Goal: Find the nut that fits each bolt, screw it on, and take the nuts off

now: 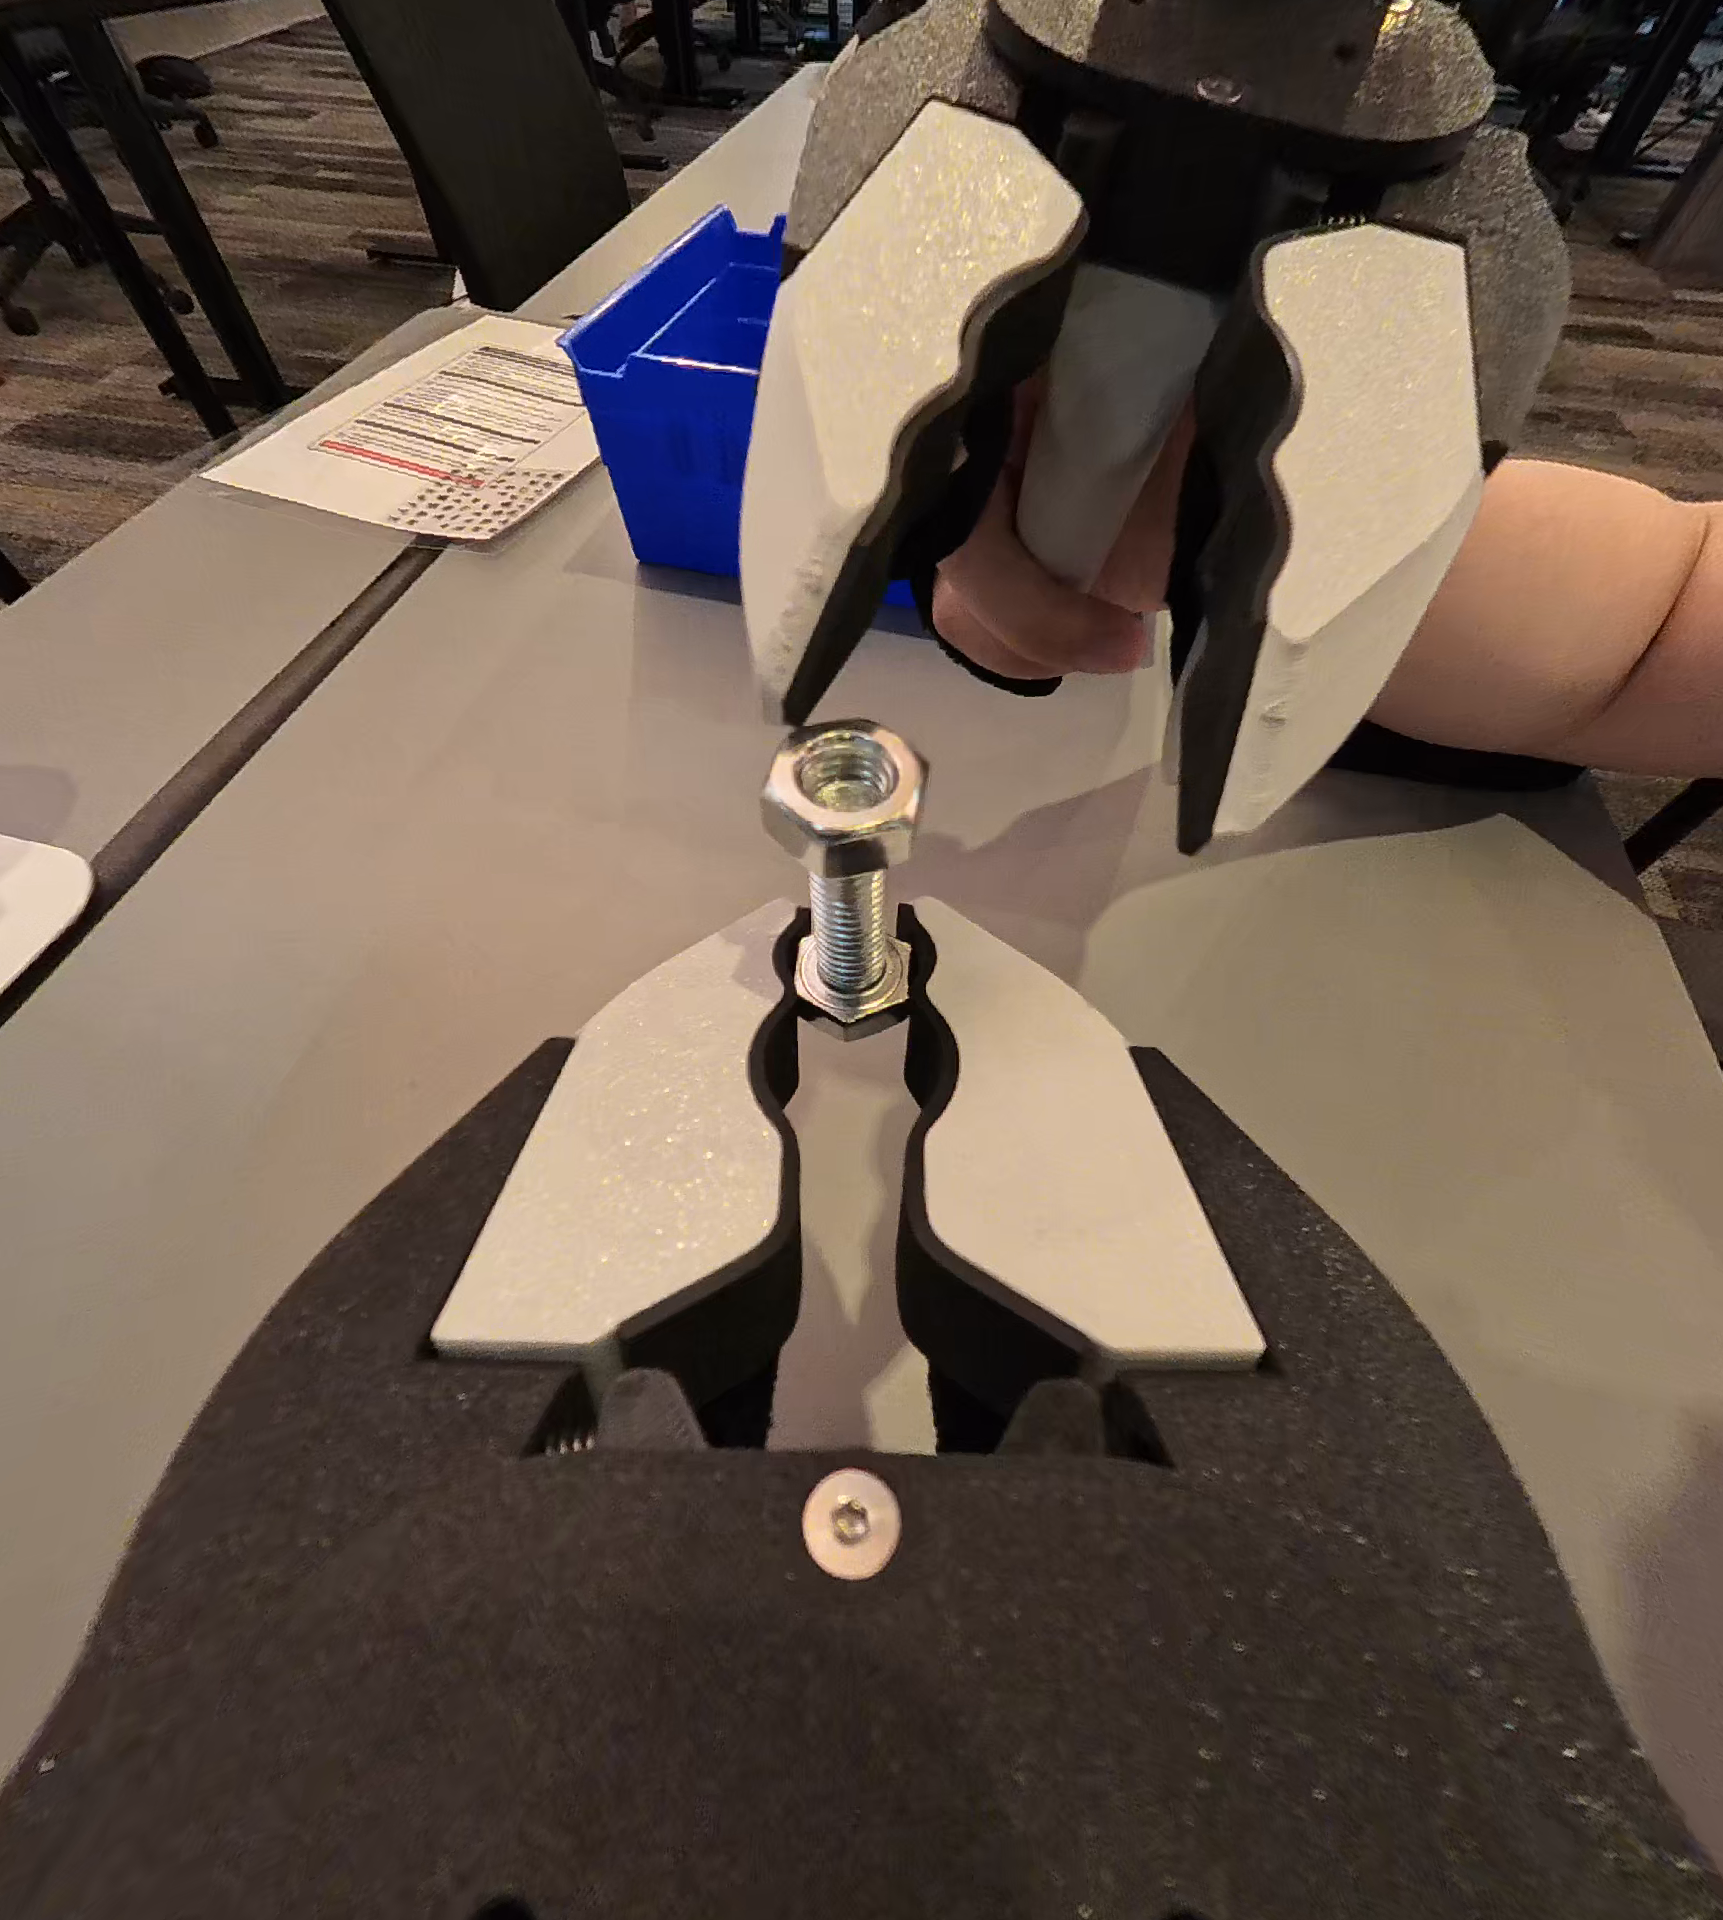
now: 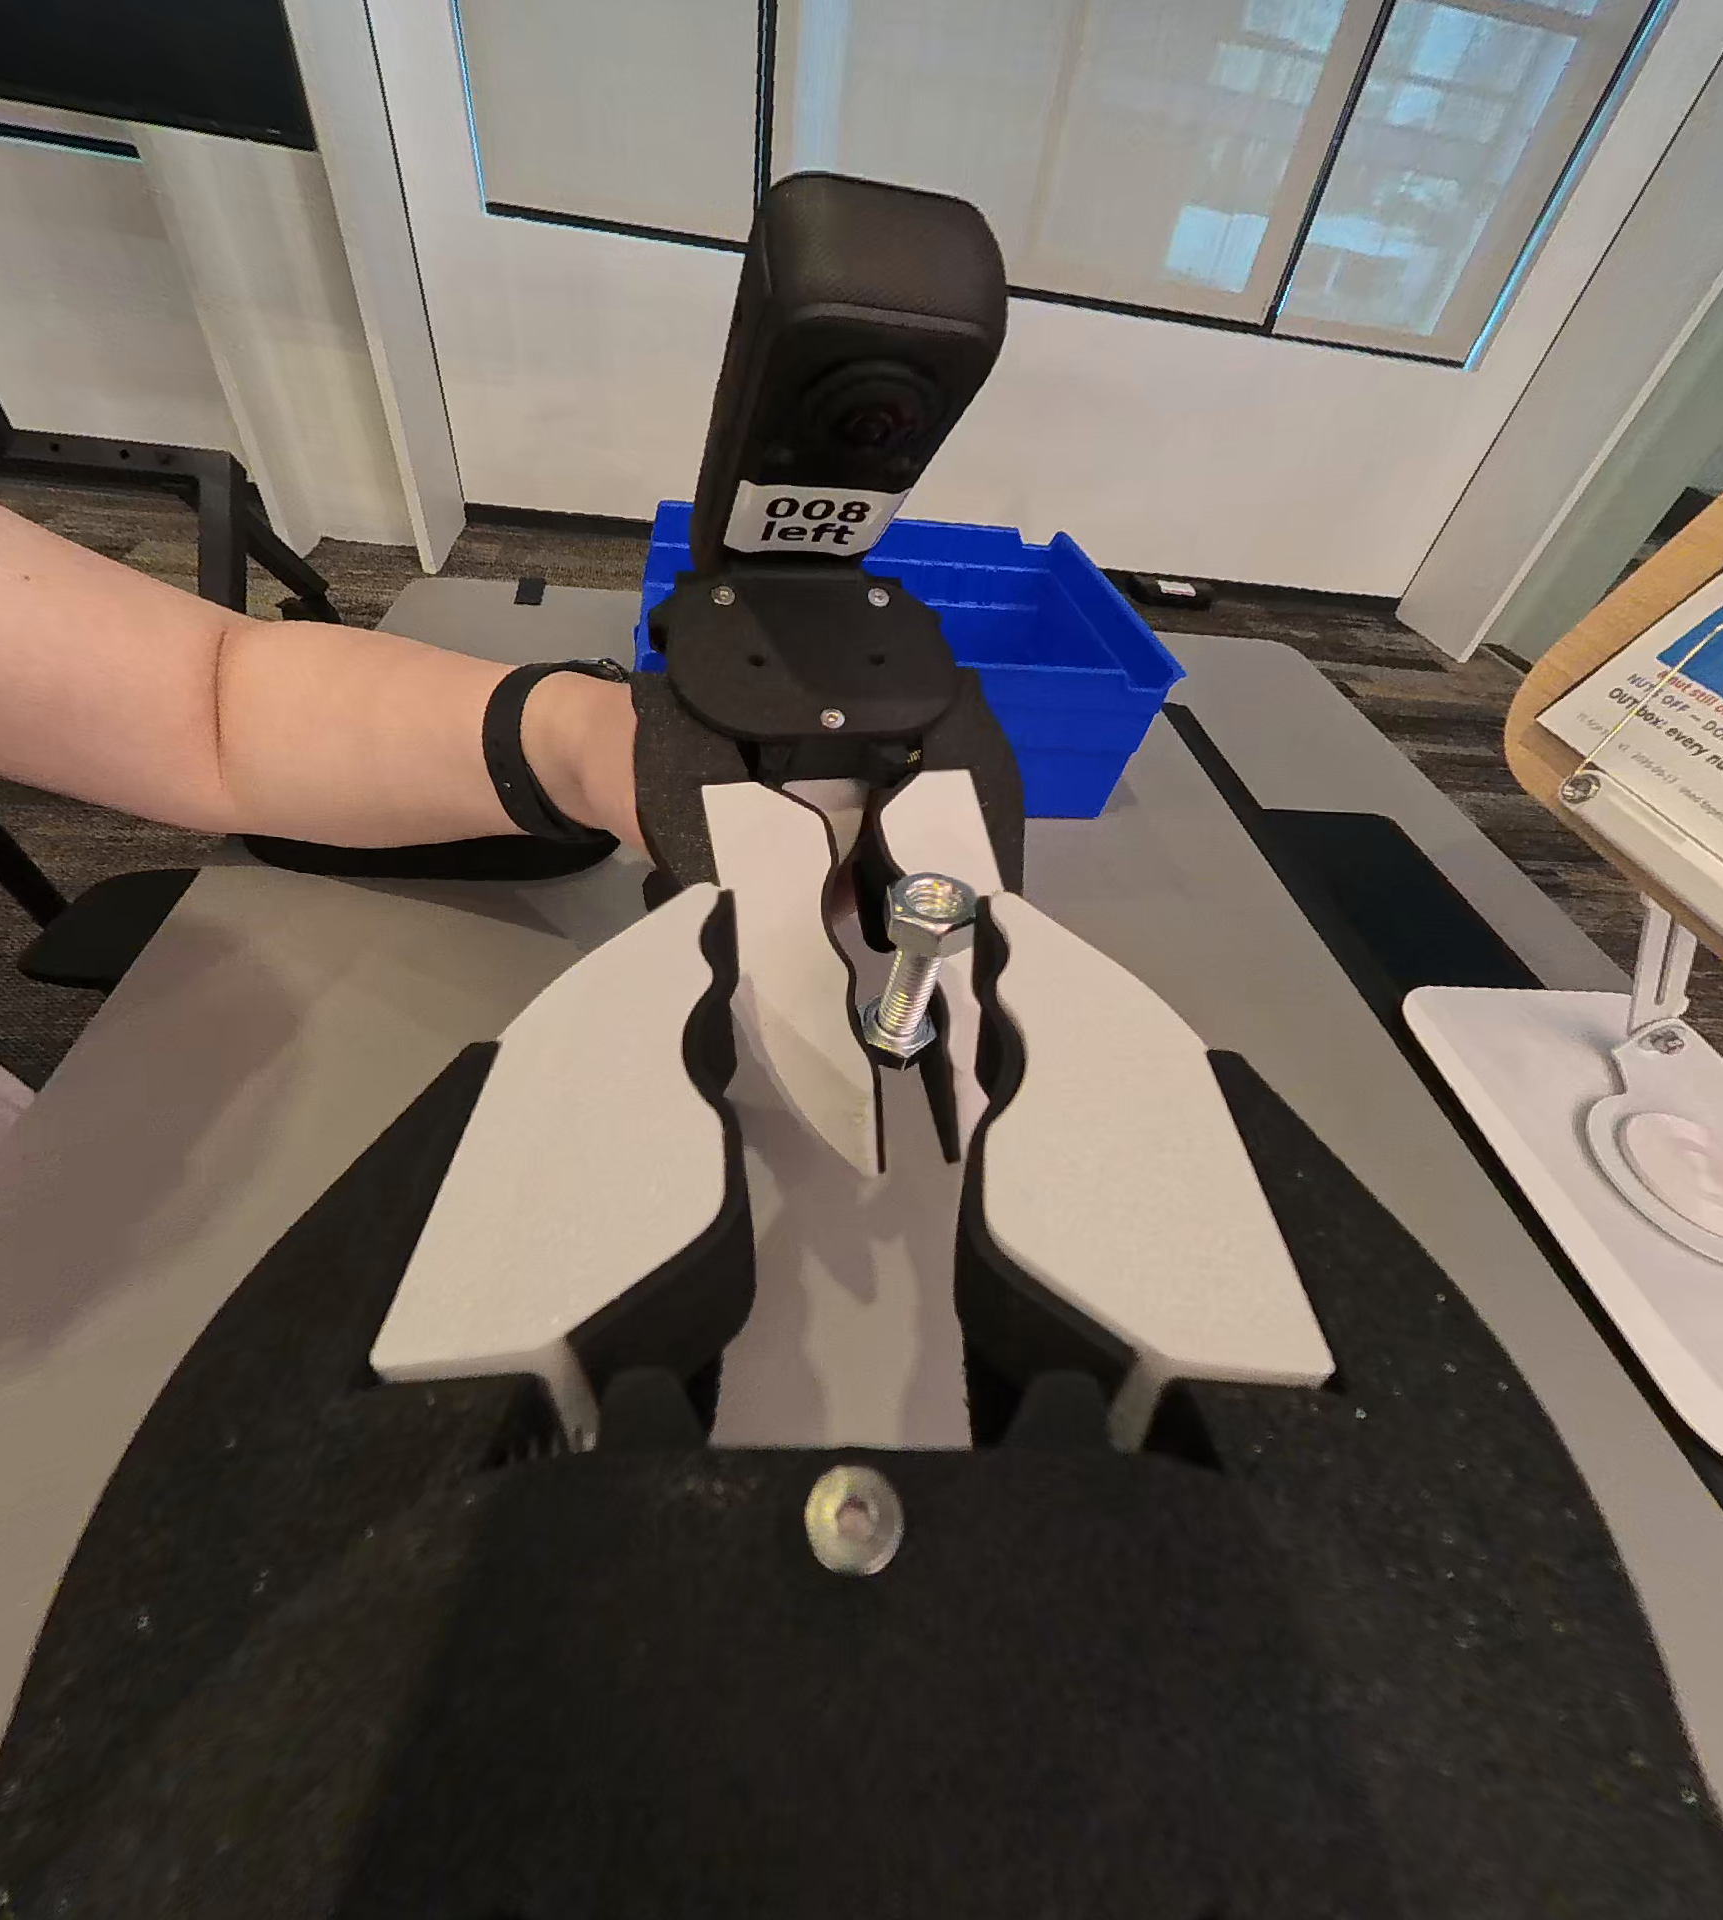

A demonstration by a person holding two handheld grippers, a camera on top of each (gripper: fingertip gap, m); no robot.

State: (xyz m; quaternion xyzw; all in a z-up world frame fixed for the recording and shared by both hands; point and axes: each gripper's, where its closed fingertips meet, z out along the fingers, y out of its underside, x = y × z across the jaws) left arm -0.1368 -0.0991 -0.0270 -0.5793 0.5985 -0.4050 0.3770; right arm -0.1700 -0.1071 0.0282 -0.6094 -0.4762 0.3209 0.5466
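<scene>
Between the left claw tips stands the bolt, gripped at its head, shank upright above the grey desk. Nut sits on the top end of the shank, bore facing up. Right claw hangs open and empty, just beyond and above the nut; one tip near its rim, contact uncertain. Judgement: nut lies below and slightly toward the left claw from the right one; right claw is the one to close on the nut's flats and turn about the vertical axis. Blue bin behind.
</scene>
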